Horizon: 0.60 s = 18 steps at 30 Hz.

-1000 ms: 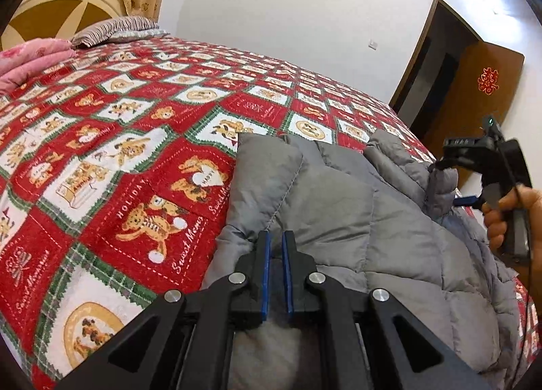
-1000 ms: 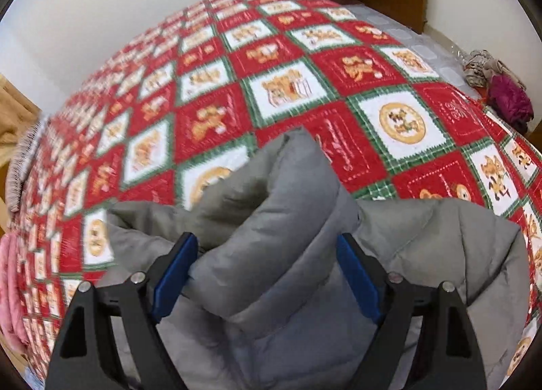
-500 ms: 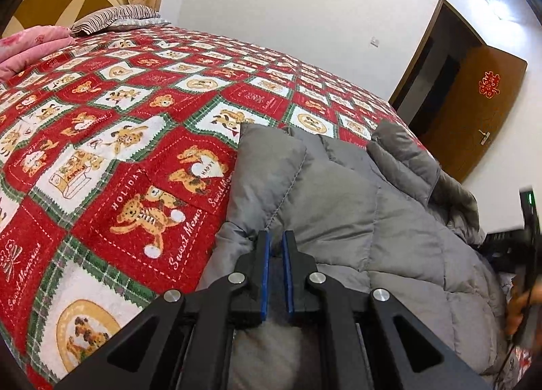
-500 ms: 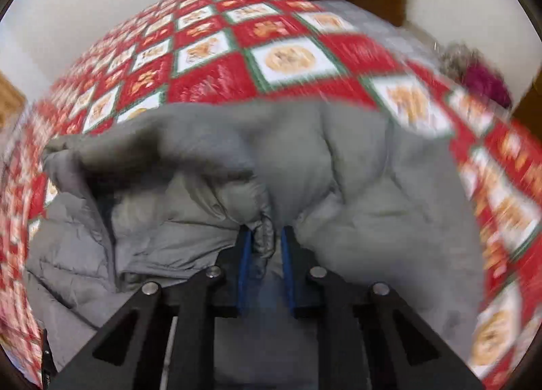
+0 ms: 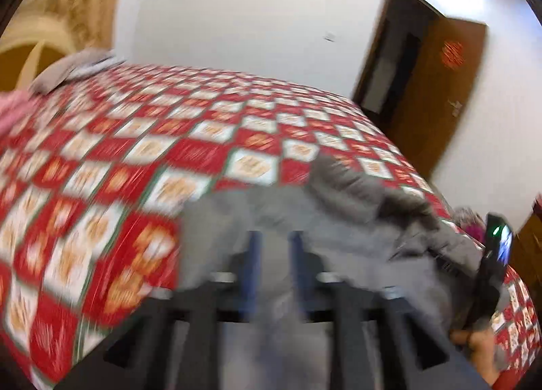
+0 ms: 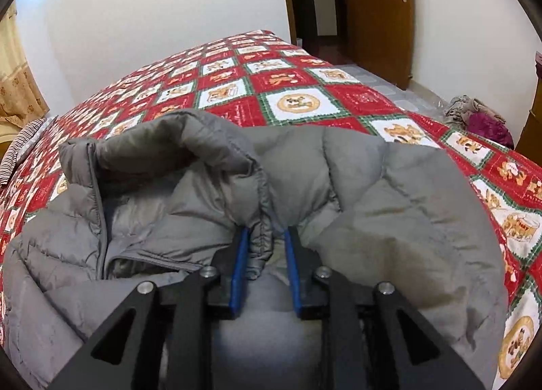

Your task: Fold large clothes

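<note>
A grey quilted puffer jacket (image 6: 389, 207) lies on the bed, its zip and collar to the left in the right wrist view. My right gripper (image 6: 264, 237) is shut on a bunched fold of the jacket at its elastic hem or cuff. In the blurred left wrist view the jacket (image 5: 338, 214) fills the lower middle. My left gripper (image 5: 273, 241) sits over the jacket's near edge with its blue pads a little apart and grey fabric between them. The right gripper's body (image 5: 491, 268) shows at the right edge there.
A red, white and green patchwork bedcover (image 6: 294, 85) covers the bed. Pillows and a pink blanket (image 5: 13, 109) lie at the headboard end. A brown door (image 6: 376, 14) stands open beyond the bed. A heap of clothes (image 6: 481, 119) lies on the floor at the right.
My right gripper closed on a fold of the jacket and lifted it. My left gripper's view swung upward fast and blurred, and its pads stand slightly wider apart than before.
</note>
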### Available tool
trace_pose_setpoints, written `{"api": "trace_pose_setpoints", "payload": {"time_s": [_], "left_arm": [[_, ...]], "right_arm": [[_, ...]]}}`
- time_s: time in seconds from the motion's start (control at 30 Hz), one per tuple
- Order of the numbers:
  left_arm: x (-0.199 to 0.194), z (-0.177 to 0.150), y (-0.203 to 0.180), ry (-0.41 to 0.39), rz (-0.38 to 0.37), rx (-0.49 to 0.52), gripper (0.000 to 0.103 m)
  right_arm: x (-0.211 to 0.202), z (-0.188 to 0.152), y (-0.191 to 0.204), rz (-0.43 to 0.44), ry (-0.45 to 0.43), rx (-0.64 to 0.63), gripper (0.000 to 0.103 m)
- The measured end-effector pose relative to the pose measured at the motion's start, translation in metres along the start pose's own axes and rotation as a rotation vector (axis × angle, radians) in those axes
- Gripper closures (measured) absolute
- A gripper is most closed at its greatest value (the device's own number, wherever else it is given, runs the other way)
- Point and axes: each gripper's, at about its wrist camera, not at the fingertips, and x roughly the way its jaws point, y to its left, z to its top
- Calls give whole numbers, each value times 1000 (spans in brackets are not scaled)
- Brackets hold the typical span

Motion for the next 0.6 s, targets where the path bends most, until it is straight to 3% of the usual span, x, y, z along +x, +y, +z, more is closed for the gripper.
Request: {"api": "trace_pose_setpoints", "payload": {"time_s": [0.03,0.07,0.13,0.2,0.23,0.37,0.53,0.57,0.6], "left_arm": [[7,10,-12,5,-18,32,23],[13,16,-23,-1,-31,64,13],[21,16,-54,-21,-21,209,13],[46,10,-92,20,66,402,13],[71,8,-105,55,110,449,13],[137,10,-125,211,121,427,13],[181,13,-141,265,287,443,13],[179,16,-139,242,319,439,18],[174,19,-135,218,326,423,41]], "right_arm": [[-1,-1,0,0,-3,0,78],[-2,-2,-1,3,-5,3,78],[-1,-2,-3,14,-6,11,77],[-1,-2,-5,27,-9,22,77],[-1,-2,-7,35,-10,28,77],[-1,-2,-11,58,-17,50,77],[0,-3,-14,85,-20,71,76],[0,-3,-15,90,-20,75,76],[0,-3,-15,93,-20,77,76]]}}
